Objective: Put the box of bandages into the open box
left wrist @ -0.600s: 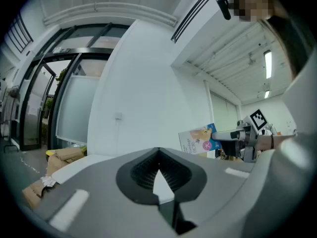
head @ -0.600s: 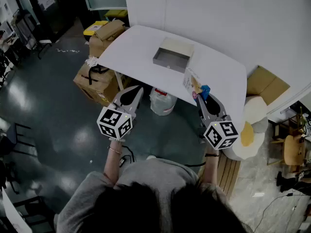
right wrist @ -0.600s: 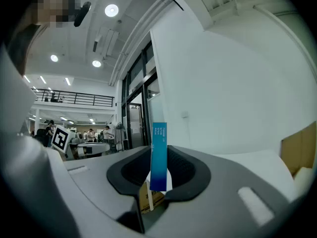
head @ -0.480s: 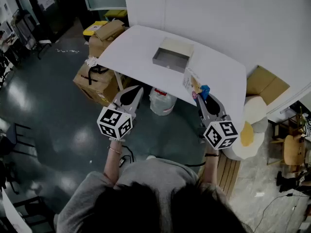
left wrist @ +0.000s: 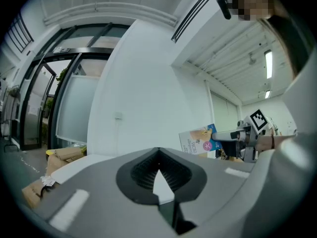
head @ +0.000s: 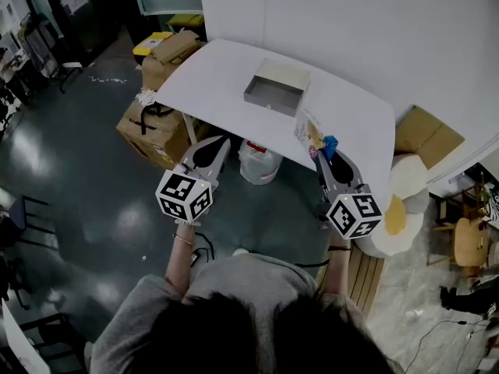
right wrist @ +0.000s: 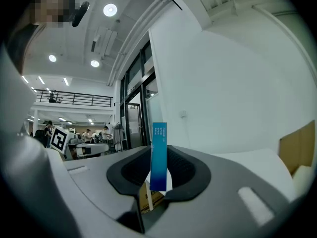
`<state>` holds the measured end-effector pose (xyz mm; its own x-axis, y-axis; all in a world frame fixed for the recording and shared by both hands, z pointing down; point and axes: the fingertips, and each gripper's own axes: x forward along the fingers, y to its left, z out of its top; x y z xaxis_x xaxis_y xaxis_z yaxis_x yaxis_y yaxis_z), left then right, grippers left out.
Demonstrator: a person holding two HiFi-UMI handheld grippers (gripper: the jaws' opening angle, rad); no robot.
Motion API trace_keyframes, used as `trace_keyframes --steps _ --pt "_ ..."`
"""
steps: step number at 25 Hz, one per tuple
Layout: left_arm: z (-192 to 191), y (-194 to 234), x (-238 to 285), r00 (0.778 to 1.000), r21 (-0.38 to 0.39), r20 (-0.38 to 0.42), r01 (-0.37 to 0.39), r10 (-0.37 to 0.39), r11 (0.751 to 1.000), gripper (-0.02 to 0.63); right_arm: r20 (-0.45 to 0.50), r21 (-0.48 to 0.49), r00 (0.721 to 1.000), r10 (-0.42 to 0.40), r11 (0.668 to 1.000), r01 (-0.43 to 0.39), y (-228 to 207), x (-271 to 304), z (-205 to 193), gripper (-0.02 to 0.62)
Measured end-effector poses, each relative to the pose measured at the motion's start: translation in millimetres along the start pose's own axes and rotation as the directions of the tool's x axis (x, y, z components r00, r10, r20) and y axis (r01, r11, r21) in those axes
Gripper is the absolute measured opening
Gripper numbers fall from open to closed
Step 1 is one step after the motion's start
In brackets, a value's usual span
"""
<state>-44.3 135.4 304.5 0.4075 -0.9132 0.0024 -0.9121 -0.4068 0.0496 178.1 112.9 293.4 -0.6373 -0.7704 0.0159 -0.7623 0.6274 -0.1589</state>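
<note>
The box of bandages stands upright on edge over the near right edge of the white table. My right gripper is shut on it; in the right gripper view its blue narrow side sits clamped between the pads. In the left gripper view the box of bandages shows at the right, held by the right gripper. The open box, grey inside with cream walls, rests farther back on the table's middle. My left gripper hangs off the table's near left edge, shut and holding nothing.
Cardboard boxes lie on the dark floor left of the table, with another cardboard box beyond. A white plastic bag sits under the table. Flattened cardboard and a white round object stand at the right. A white wall backs the table.
</note>
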Motion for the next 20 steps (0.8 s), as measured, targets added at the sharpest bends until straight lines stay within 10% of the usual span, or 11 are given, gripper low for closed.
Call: trace_keyframes --steps 20 --pt "-13 13 24 0.998 -0.034 -0.031 -0.058 0.057 0.998 -0.006 -0.016 0.059 0.999 0.044 0.997 -0.043 -19 35 -8 0.104"
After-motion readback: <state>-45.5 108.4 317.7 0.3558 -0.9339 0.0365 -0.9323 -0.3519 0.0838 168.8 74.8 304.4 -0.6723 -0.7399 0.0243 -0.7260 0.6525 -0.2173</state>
